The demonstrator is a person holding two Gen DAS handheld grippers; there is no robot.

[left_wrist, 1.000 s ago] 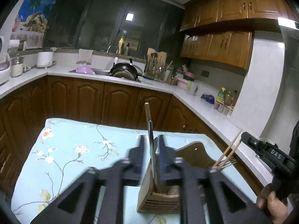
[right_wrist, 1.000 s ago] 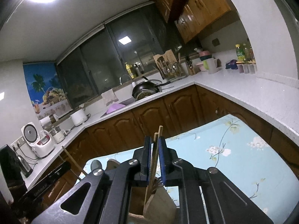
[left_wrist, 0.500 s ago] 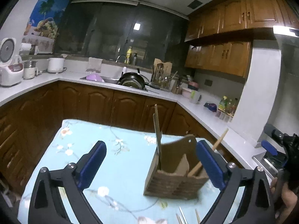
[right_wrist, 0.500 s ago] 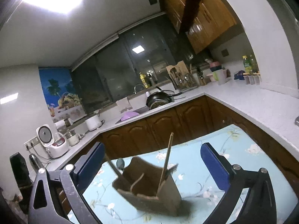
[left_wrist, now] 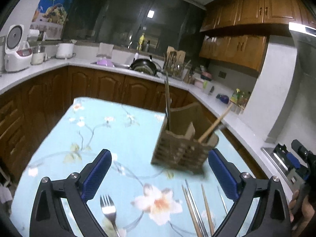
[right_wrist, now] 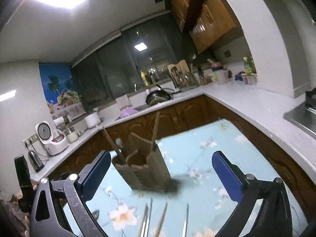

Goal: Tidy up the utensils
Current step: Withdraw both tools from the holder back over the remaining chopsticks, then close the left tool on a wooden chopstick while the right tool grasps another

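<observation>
Both grippers are hanging released, jaws wide and gripping nothing. The holder (left_wrist: 181, 150) is standing on the table (left_wrist: 98, 130) just ahead of the left gripper (left_wrist: 160, 175), toward its right jaw. A fork (left_wrist: 107, 207) is lying between the jaws, chopsticks (left_wrist: 197, 209) beside the right one. The holder (right_wrist: 142, 167) is sitting ahead of the right gripper (right_wrist: 161, 175), nearer its left jaw.
</observation>
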